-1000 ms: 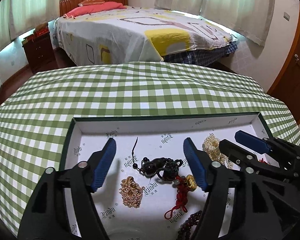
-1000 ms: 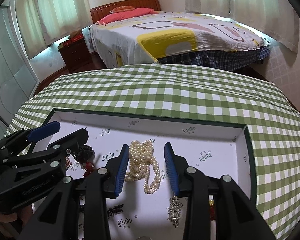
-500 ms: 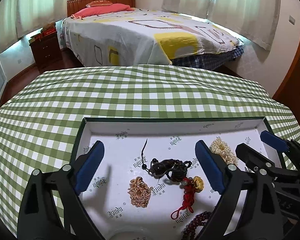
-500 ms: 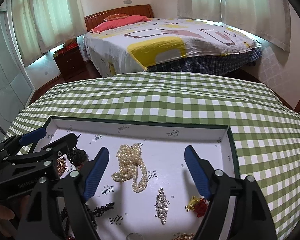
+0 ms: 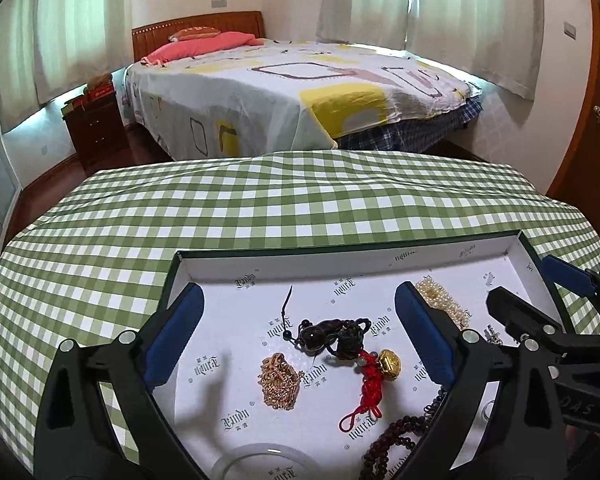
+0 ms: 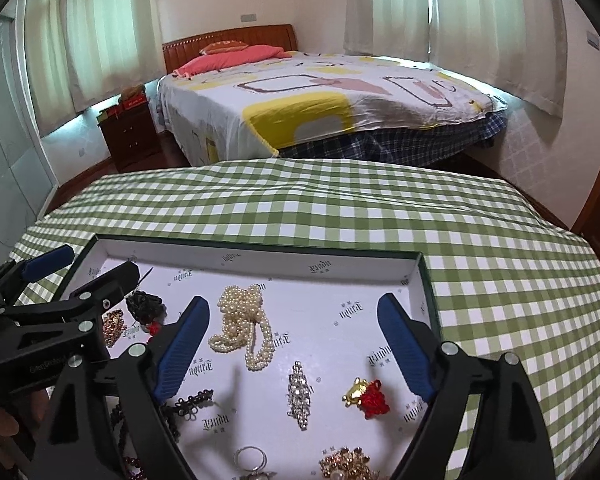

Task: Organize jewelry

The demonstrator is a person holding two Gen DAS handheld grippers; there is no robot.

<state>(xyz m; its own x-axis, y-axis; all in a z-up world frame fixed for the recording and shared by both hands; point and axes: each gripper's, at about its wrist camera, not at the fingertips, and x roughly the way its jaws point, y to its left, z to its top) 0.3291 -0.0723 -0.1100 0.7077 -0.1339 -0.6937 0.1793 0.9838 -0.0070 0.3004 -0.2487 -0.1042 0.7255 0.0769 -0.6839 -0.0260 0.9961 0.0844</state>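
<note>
Left wrist view: the left gripper point(image 5: 298, 336) hangs over the left half of a shallow white box point(image 5: 340, 264) that sits on the green-checked bench point(image 5: 260, 216). Below its tips lie a gold chain point(image 5: 278, 386), a dark bead pendant point(image 5: 330, 334), and a gold charm on a red knotted cord point(image 5: 374, 376). A string of dark red beads point(image 5: 396, 436) runs off the near edge, and a pale bangle point(image 5: 260, 456) shows at the bottom.

In the right wrist view, the right gripper point(image 6: 294, 346) hovers over the right half of the same box, with the pearl necklace point(image 6: 242, 328) just inside its left finger, a crystal brooch point(image 6: 299, 394) nearer the camera, and a small gold and red charm point(image 6: 366, 396) toward the right.

The jaws of both grippers have just been opening and now stand wide. Neither pair holds or touches anything; the pieces lie on the box floor beneath them.

The step seems to be choosing the next piece now that both pairs stand empty. To do it well, I would take one piece at a time and pick something that lies apart from the rest, such as the brooch or the gold chain. Come down so the fingers straddle the piece with the tips at the box floor, then close slowly. The pendant and the red cord lie touching, so lifting either may drag the other. The pearls are heaped in loops and should be gripped across the bunch, not by one strand. The two grippers are near each other at mid-box, so move one while the other waits.
</note>
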